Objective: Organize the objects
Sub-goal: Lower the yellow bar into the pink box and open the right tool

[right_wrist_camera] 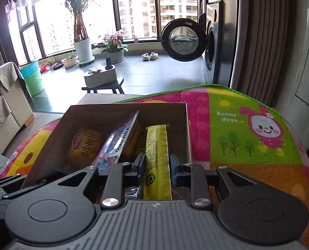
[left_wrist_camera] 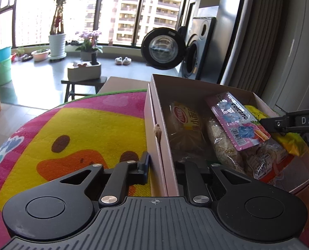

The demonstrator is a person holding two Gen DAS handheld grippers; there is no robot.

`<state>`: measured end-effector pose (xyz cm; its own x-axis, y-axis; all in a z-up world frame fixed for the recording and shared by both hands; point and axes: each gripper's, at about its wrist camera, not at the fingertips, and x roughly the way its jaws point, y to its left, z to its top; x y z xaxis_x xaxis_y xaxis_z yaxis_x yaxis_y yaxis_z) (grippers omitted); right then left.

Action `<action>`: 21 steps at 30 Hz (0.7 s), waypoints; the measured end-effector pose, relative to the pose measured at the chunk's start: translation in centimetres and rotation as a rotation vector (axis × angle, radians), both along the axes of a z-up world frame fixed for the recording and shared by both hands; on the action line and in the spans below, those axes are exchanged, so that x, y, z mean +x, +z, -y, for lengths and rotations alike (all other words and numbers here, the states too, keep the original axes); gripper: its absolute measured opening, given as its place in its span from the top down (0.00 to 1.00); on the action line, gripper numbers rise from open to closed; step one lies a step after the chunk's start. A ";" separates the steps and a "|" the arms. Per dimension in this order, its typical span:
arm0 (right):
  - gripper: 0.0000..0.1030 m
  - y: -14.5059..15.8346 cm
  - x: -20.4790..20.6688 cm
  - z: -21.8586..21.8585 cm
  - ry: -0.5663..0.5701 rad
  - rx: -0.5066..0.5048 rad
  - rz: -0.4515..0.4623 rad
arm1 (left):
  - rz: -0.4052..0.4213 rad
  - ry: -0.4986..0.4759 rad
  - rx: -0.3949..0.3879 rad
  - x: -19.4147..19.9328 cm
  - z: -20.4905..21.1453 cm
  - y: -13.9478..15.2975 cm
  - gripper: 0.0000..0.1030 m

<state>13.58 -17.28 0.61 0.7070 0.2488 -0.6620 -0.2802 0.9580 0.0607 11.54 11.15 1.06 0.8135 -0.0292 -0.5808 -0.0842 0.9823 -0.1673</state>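
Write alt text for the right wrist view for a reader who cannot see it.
The right gripper is closed on a yellow snack packet inside an open cardboard box, beside a pink packet and a bread packet. The box sits on a colourful cartoon mat; behind it, a washing machine stands with its door open.

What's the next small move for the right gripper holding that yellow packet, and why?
Probably open the right gripper and let go: the yellow packet between its fingers already sits inside the cardboard box, beside the pink-labelled packet.
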 end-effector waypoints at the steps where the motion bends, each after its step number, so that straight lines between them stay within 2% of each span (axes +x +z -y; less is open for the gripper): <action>1: 0.79 -0.3 0.1 0.2 0.009 0.004 0.005 | 0.004 0.000 -0.003 0.0 0.0 0.0 0.84; 4: 0.79 -0.5 -0.3 0.3 0.025 -0.002 0.025 | 0.009 0.008 -0.009 0.0 0.0 -0.1 0.84; 11: 0.77 -0.7 -1.0 -0.9 0.047 -0.095 0.088 | 0.020 0.008 -0.012 -0.1 0.2 0.0 0.84; 19: 0.75 -0.5 -2.1 -0.6 0.053 -0.095 0.094 | 0.024 0.002 -0.027 -0.2 -0.1 -0.1 0.84; 21: 0.67 -0.3 -2.7 -0.7 0.031 -0.126 0.124 | 0.024 0.001 -0.028 -0.2 -0.2 -0.1 0.84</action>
<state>10.92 -16.55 0.31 0.7784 0.1924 -0.5975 -0.3079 0.9465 -0.0963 11.38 11.34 0.93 0.8270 -0.0448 -0.5604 -0.0806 0.9771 -0.1971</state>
